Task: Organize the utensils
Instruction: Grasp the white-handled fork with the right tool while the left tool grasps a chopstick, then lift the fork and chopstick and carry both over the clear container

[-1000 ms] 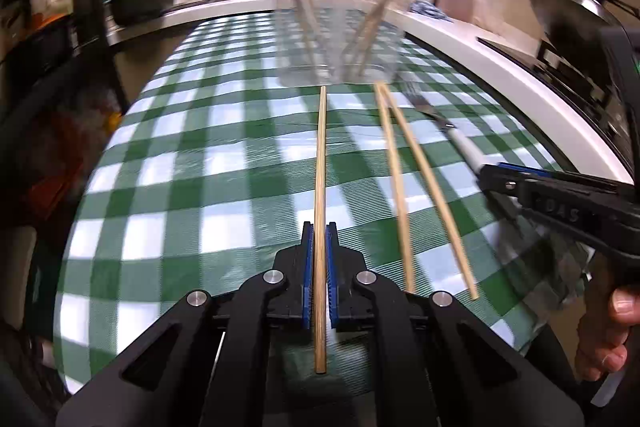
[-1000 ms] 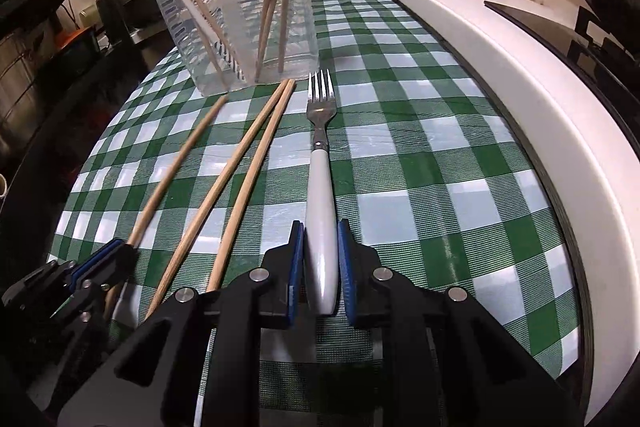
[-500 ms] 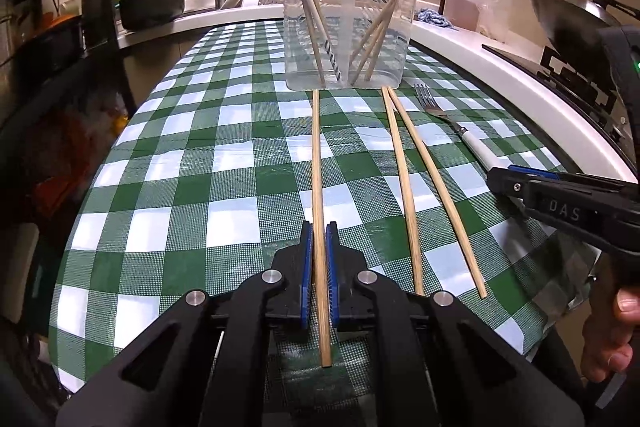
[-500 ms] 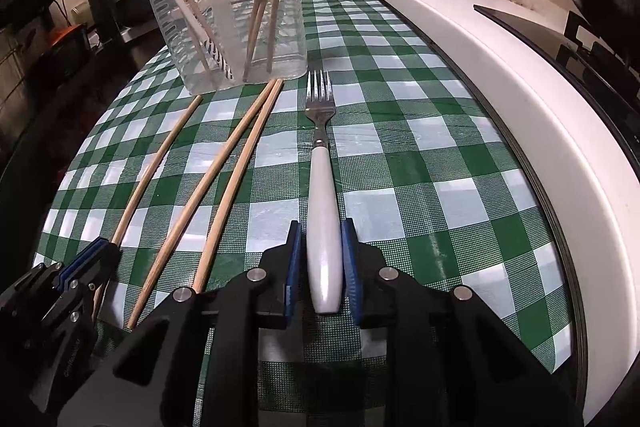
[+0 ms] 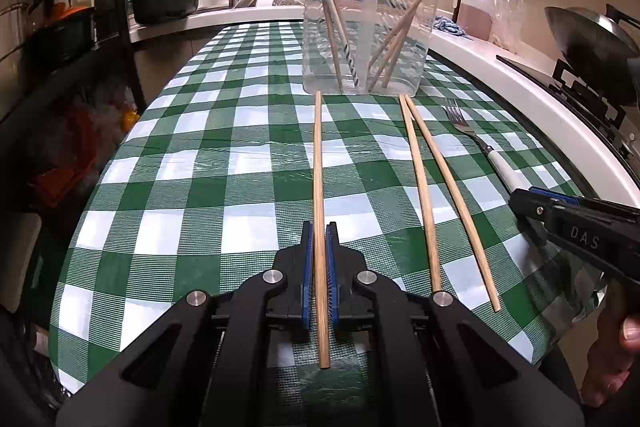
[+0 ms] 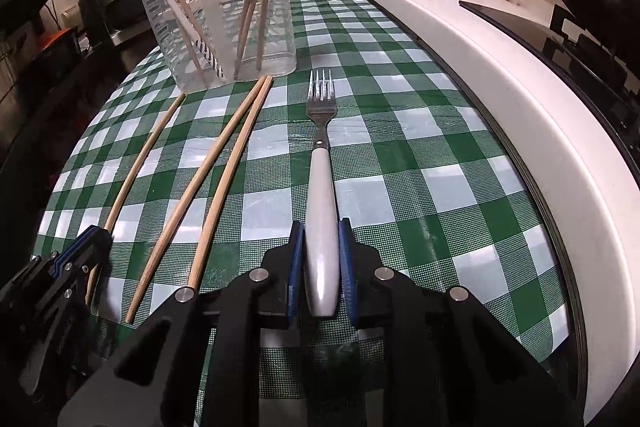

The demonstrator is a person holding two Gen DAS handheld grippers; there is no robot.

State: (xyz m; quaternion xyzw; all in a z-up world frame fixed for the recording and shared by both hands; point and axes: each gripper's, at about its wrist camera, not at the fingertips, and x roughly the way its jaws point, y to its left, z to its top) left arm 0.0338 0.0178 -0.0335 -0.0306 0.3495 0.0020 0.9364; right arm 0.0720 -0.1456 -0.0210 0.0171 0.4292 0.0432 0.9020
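- Change over the last second: almost none. Same two grips as before, with the same chopstick (image 5: 318, 167) and fork (image 6: 320, 179) lying flat on the cloth (image 5: 200, 167).
- Meaning for the task: both picks look made, neither lift begun. Nothing new in the cup (image 5: 368, 27).
- Left gripper (image 5: 320, 243): pressed together on the chopstick near its close end, blue pads tight on both sides. Far tip just short of the cup's base, near end sticking out behind the pads.
- Right gripper (image 6: 322, 251): narrowly apart around the fork's white handle and closing on it now. Pads seem to touch both flanks, though glare on the handle makes the contact hard to confirm. Tines pointing toward the cup, well short of it.
- Seen from the left wrist: right gripper low at the right edge, a hand (image 5: 612, 367) under it.
- Loose pair (image 5: 436, 187) of chopsticks between the two held items, side by side, untouched.
- Cup upright at the far end of the cloth, several chopsticks and a striped stick already leaning inside.
- Likely next: lift both, tip them upright, drop them in the cup. Pair to follow.
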